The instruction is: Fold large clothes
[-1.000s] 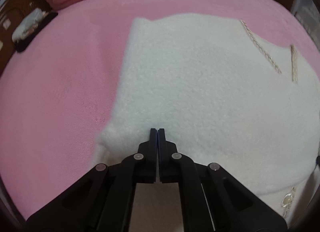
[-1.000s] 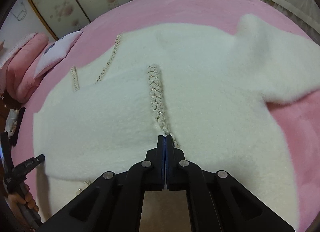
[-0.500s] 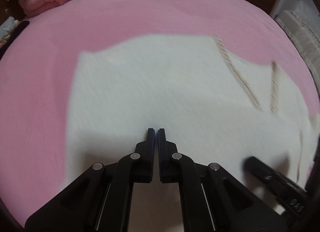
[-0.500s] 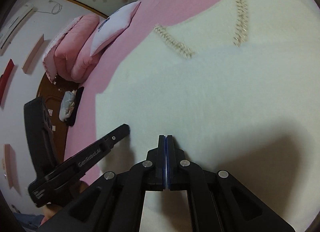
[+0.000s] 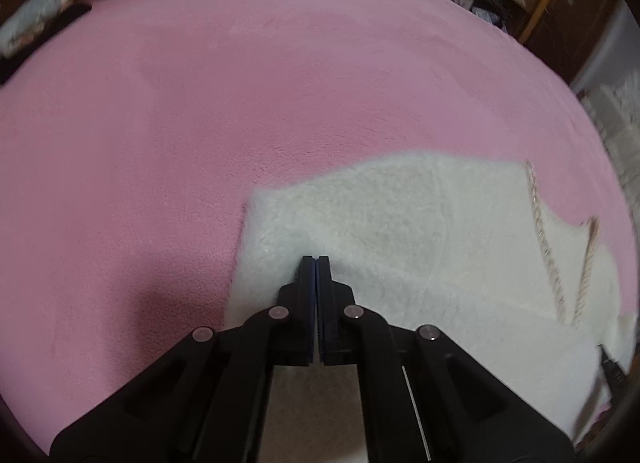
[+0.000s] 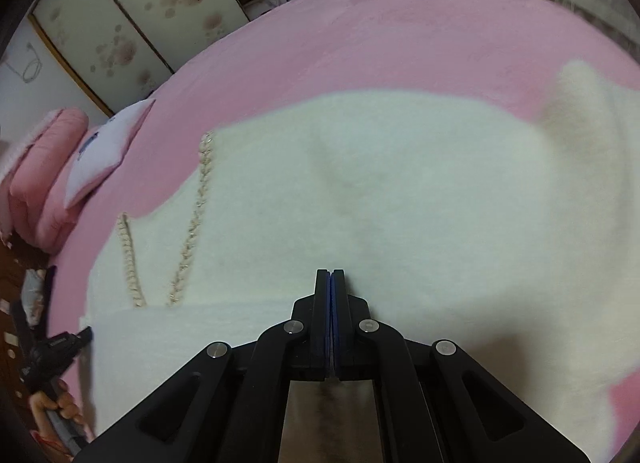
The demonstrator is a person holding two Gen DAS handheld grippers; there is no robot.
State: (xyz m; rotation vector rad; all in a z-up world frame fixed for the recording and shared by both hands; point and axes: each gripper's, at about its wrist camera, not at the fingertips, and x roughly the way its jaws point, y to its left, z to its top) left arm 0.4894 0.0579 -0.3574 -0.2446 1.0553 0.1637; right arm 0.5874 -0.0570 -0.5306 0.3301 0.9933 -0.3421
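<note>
Sweater spread beneath both grippers; jaws together, seemingly gripping nothing.

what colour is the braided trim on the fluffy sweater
Pale gold-beige, a braided chain pattern on the white sweater; clearest in the right wrist view.

The left gripper has been carried to the white fluffy garment's left corner, which now lies just left of its jaws, pink bedding filling the space ahead. The right gripper has been swung back over the garment's middle; the braided trims are now seen left of its jaws.
</note>
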